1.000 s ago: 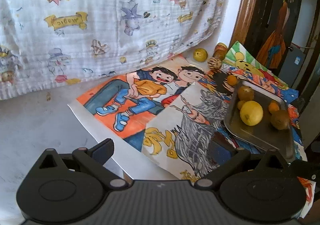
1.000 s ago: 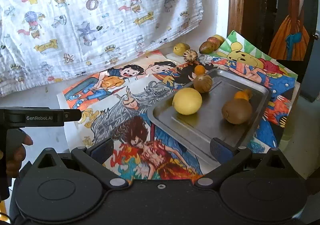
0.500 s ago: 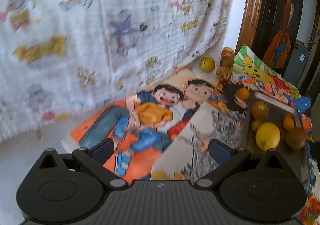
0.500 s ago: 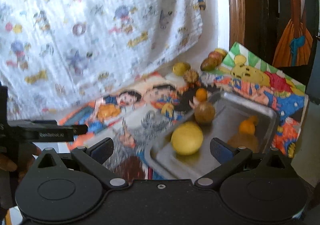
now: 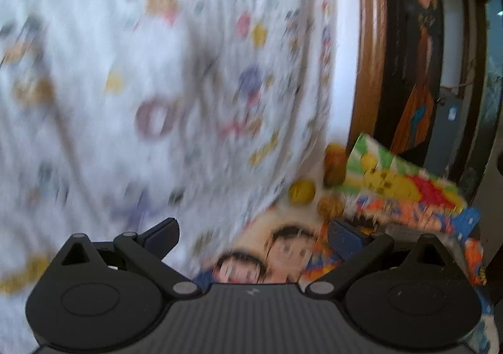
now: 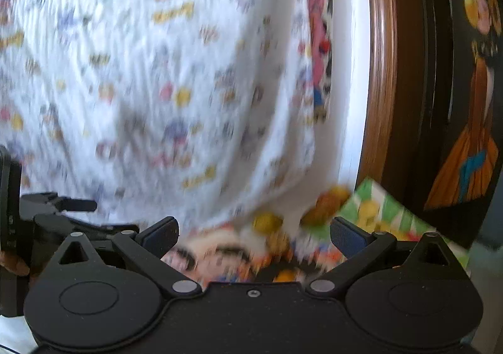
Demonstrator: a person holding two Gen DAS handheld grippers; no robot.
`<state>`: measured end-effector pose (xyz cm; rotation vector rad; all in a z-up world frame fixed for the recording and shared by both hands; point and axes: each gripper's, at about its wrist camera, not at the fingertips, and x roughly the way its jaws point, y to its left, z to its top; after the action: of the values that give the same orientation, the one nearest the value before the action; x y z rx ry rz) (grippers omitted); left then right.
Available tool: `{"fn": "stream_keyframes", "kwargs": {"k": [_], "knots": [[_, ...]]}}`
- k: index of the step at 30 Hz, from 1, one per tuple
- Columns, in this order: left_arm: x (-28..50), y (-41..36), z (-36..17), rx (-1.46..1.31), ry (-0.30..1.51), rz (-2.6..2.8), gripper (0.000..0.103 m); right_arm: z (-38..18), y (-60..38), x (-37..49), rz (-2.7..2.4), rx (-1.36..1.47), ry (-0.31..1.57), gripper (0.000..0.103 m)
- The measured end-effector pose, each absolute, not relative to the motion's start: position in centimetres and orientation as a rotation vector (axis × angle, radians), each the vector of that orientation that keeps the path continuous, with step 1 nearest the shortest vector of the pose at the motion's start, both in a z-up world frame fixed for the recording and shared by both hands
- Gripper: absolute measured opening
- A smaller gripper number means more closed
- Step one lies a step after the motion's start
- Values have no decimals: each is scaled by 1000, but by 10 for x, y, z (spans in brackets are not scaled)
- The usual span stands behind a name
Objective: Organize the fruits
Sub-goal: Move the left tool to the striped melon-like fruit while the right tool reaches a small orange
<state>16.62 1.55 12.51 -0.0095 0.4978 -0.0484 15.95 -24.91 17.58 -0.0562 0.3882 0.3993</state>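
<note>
Jaws on both grippers stand wide apart with nothing between them. From the left gripper the loose fruit lies ahead and to the right, against the patterned cloth: a yellow fruit, a brown one just beside it, two more stacked behind. The right gripper points almost straight at that same yellow fruit, so I'd judge it better lined up. Both views are blurred; no tray shows.
</note>
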Motion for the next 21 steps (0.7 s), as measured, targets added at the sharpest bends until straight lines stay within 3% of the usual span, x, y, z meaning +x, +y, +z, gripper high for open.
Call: {"fn": "stream_keyframes", "kwargs": {"k": [8,21], "knots": [[202,-8,138,30,403,-119,103,205,-272,207,415,-128,263,102],[250,-36,79,45,421,-236,103,112,-279,243,425,-278,384,102]]}}
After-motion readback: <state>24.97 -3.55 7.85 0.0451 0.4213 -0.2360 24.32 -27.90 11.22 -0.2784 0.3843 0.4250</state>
